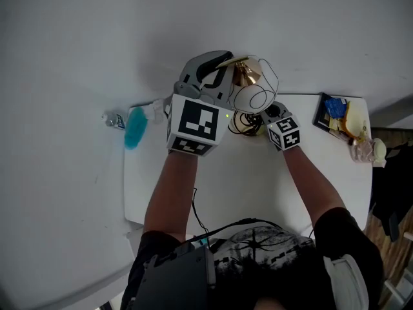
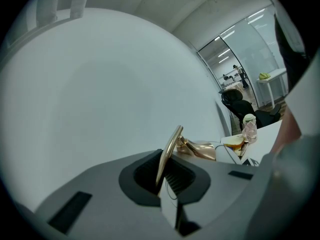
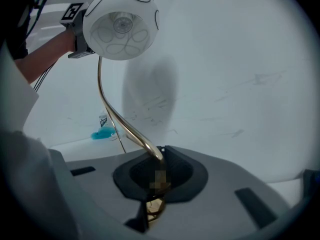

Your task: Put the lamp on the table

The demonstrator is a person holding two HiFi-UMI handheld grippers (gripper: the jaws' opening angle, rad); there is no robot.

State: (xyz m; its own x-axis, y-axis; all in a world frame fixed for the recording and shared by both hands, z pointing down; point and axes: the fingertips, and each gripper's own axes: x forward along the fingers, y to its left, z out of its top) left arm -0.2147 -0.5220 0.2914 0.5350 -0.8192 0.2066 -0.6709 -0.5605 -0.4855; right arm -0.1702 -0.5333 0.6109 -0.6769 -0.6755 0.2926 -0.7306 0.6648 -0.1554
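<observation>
The lamp has a white globe shade (image 1: 253,97) (image 3: 120,23), a curved gold stem (image 3: 117,119) and a gold base part (image 1: 245,75). It is held over the far edge of the white table (image 1: 258,192). My left gripper (image 1: 216,76) (image 2: 162,176) is shut on a thin gold plate of the lamp (image 2: 170,149), seen edge-on. My right gripper (image 1: 268,113) (image 3: 157,164) is shut on the lower end of the gold stem. The lamp's black cord (image 1: 242,124) loops down onto the table between the grippers. I cannot tell whether the lamp touches the table.
A blue object (image 1: 135,128) and a small bottle (image 1: 115,119) lie at the table's far left corner. A dark packet with blue and yellow items (image 1: 335,112) and a crumpled bag (image 1: 369,150) sit at the right end. A pale wall stands behind the table.
</observation>
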